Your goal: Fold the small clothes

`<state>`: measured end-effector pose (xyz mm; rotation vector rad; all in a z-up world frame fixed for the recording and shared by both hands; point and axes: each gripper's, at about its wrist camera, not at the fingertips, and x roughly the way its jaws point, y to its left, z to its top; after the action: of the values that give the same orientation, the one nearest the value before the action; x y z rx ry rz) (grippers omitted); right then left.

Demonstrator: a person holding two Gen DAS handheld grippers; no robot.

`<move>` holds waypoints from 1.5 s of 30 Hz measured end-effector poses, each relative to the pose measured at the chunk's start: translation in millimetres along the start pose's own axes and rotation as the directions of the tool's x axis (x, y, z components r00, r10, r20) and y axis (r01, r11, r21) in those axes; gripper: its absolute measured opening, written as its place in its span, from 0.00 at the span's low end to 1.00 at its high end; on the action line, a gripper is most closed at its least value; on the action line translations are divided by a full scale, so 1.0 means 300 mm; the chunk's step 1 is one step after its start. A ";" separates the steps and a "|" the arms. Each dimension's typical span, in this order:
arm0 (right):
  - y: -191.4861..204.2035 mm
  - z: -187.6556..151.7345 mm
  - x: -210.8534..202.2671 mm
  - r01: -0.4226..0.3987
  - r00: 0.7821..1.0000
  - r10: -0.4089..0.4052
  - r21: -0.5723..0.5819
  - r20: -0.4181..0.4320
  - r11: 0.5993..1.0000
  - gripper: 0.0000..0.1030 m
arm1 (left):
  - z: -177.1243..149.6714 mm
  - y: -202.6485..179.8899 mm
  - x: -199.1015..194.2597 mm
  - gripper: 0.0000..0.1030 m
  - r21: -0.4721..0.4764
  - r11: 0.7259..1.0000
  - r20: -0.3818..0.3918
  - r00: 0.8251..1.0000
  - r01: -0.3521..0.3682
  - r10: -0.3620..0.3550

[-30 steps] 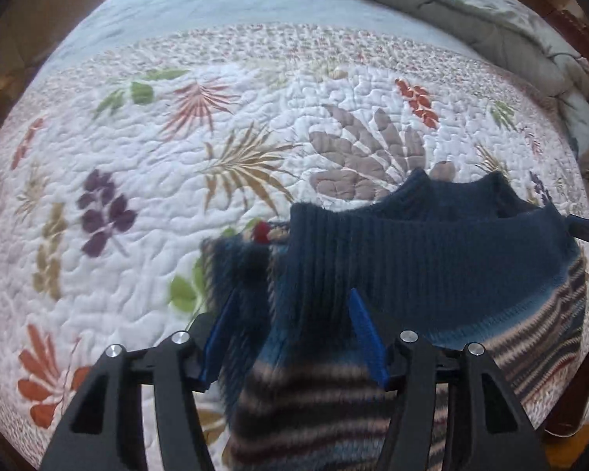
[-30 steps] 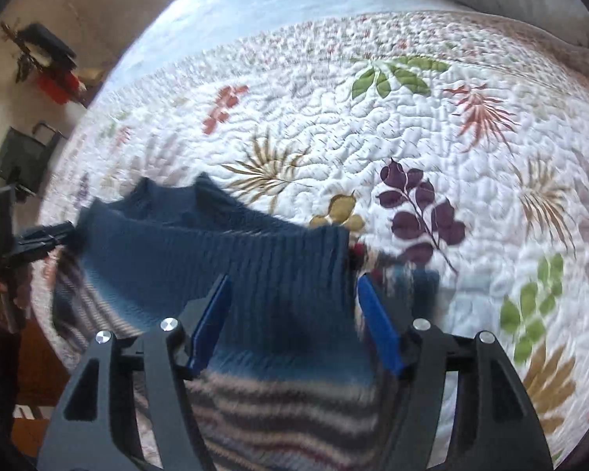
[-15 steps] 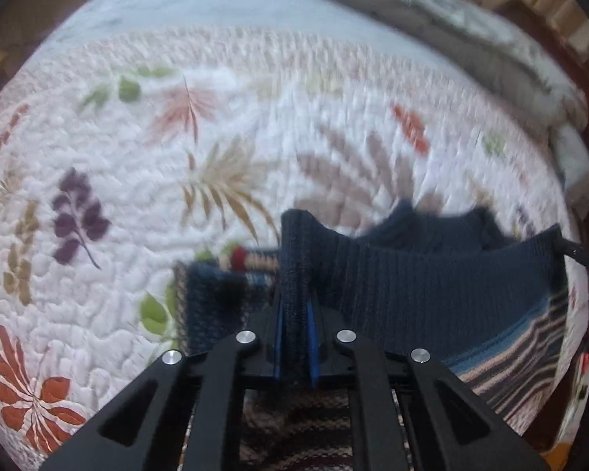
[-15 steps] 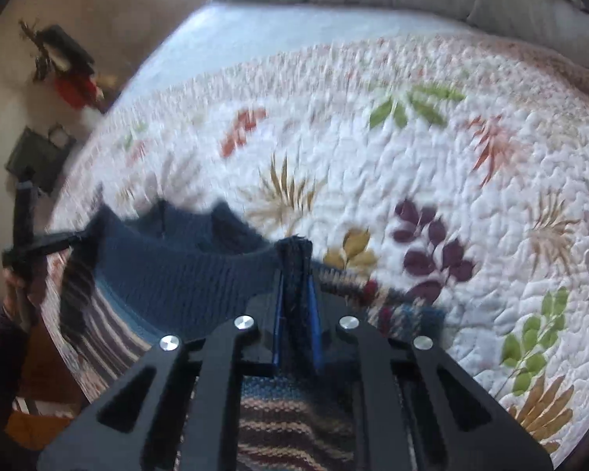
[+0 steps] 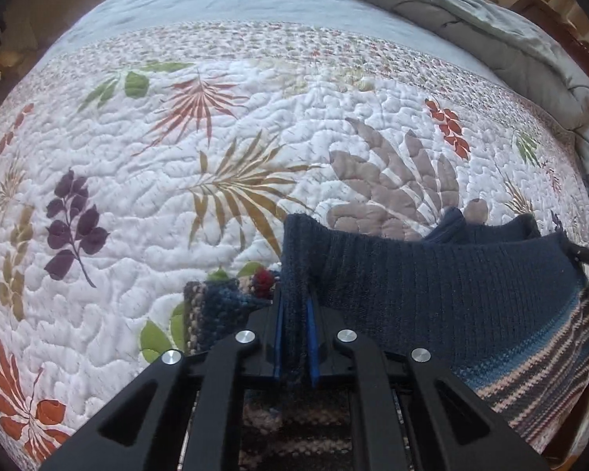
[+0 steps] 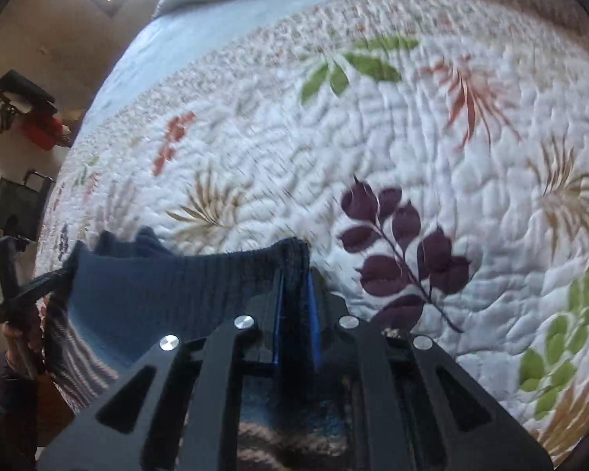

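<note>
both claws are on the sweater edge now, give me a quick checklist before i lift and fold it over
1. Left claw shut on the navy edge of the sweater: ok.
2. Right claw shut on the same navy edge: ok.
3. Edge between the two claws pulled fairly straight, only slightly sagging: ok.
4. Sleeve lying loose beside the left claw, not pinched in it: ok, but it may trail when lifted.
5. Quilt not pinched along with the knit: cannot tell, the fabric hides the fingertips.
6. Striped lower half lying flat: cannot tell, mostly hidden under the claws.
</note>
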<state>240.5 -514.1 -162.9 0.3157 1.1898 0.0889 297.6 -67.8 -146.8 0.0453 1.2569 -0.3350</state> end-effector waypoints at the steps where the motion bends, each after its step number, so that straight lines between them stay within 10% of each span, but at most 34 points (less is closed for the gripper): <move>1: -0.004 -0.002 0.000 -0.008 1.000 0.008 0.007 0.001 1.000 0.11 | 0.003 0.000 -0.004 0.13 0.003 1.000 -0.007 1.000 -0.002 0.002; 4: 0.002 -0.005 -0.032 -0.002 1.000 0.002 0.009 0.005 1.000 0.26 | 0.007 -0.001 -0.037 0.25 -0.001 1.000 -0.019 1.000 -0.013 0.013; 6: 0.011 -0.017 -0.068 0.026 1.000 -0.026 -0.003 0.016 1.000 0.30 | 0.000 -0.013 -0.076 0.53 -0.008 0.998 -0.005 0.998 -0.057 0.057; 11: 0.039 -0.132 -0.180 0.030 0.999 -0.029 -0.007 0.025 1.000 0.30 | -0.090 -0.120 -0.219 0.62 0.038 0.987 0.089 0.985 -0.154 0.151; 26: 0.001 -0.565 -0.338 0.102 0.995 -0.101 0.038 -0.021 0.994 0.69 | -0.395 -0.430 -0.362 0.65 0.144 0.974 0.206 0.968 -0.177 0.145; 45: -0.069 -0.596 -0.193 -0.062 0.989 0.076 0.111 -0.124 0.992 0.70 | -0.346 -0.422 -0.072 0.75 0.125 0.978 0.097 0.983 -0.168 0.156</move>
<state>52.1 -512.4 -176.6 0.4507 1.3134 0.1075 161.4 -160.8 -140.4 0.2438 1.1354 -0.2756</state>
